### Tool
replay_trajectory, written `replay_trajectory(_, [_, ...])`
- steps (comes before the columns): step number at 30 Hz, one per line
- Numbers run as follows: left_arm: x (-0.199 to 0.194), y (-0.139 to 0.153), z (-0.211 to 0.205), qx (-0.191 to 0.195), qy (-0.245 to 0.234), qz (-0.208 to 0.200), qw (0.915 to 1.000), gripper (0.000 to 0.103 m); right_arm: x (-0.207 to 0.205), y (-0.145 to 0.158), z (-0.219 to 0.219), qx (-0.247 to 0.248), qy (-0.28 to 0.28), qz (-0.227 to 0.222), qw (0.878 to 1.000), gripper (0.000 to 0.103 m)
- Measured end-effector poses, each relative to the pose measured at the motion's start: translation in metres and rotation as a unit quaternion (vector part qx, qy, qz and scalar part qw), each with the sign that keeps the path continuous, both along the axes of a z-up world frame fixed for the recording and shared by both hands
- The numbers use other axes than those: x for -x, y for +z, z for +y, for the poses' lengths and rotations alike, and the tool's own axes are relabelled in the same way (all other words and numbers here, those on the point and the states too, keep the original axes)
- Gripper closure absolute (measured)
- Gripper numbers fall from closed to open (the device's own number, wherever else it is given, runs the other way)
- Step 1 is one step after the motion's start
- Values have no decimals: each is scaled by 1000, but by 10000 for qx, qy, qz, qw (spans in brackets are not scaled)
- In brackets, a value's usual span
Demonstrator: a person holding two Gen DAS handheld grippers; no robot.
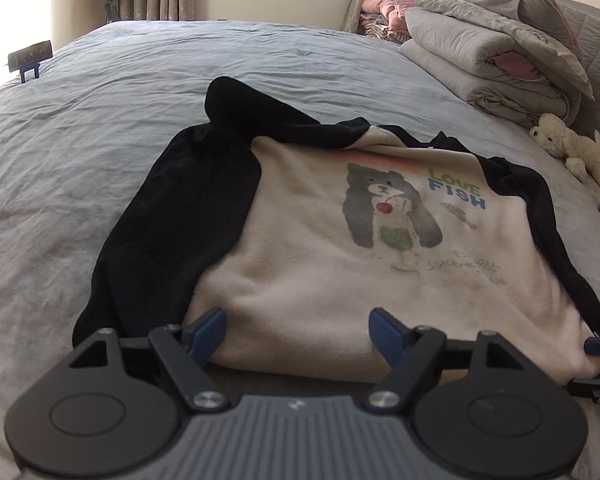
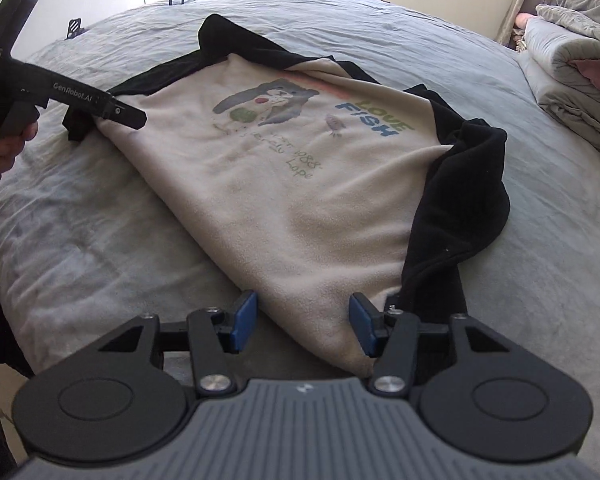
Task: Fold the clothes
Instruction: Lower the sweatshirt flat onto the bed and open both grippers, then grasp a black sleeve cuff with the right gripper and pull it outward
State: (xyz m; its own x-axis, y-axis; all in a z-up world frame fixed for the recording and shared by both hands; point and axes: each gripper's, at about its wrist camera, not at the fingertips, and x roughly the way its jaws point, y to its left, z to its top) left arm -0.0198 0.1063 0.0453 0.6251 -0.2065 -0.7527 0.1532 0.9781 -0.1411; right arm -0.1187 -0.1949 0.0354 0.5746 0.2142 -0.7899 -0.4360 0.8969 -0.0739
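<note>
The sweatshirt (image 1: 332, 248) lies print side up on the bed (image 1: 100, 128), filling the middle of both frames. It looks like soft, light fleece, so I think it will sag and drag. I would take it at the hem corners. My left claw (image 1: 298, 330) and right claw (image 2: 302, 322) are both spread, each with the hem edge between the pads, not pinching yet.

The sweatshirt (image 1: 320, 248) is lying on the bed (image 1: 100, 120), its hem sitting between the jaws of both grippers. Folded quilts (image 1: 496, 52) are lying beyond it to the right, a plush toy (image 1: 572, 152) resting beside them.
</note>
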Motion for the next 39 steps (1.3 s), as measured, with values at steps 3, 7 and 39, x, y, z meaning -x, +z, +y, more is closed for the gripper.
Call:
replay_trajectory(3, [-12, -5, 16, 388, 201, 289, 9986, 23, -8, -5, -7, -108, -147, 139, 9997, 48])
replay_trajectory(7, [-22, 0, 39, 903, 643, 352, 9932, 23, -18, -3, -27, -572, -570, 322, 9962, 46])
replay_trajectory(39, [-58, 31, 127, -937, 3258, -1130, 9339, 100, -44, 8, -88, 524, -2357, -431, 9695, 95])
